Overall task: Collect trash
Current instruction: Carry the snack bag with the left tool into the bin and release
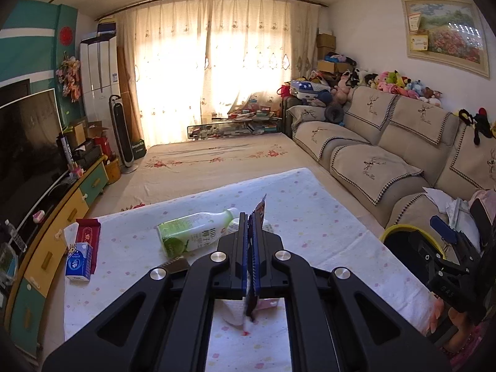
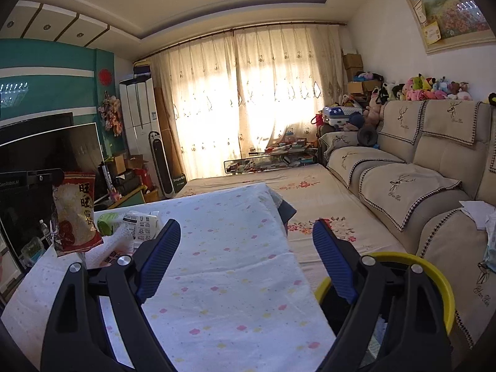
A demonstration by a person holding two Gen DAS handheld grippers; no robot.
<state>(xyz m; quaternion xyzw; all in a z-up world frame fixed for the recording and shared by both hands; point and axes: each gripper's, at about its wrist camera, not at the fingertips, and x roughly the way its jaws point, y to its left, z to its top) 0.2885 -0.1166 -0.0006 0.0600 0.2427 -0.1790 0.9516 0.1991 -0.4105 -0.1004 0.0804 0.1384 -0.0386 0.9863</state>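
Left gripper point(image 1: 251, 238) clamped on snack wrapper point(image 2: 76, 214) — right gripper point(image 2: 248, 248) spread wide, yellow bin point(image 2: 434, 272) just beneath.

The left gripper point(image 1: 251, 232) stood raised and level, its jaws pinched together. The right gripper point(image 2: 245, 248) hovered off to its right, jaws spread wide.

both views low, facing curtains point(image 1: 214, 71)
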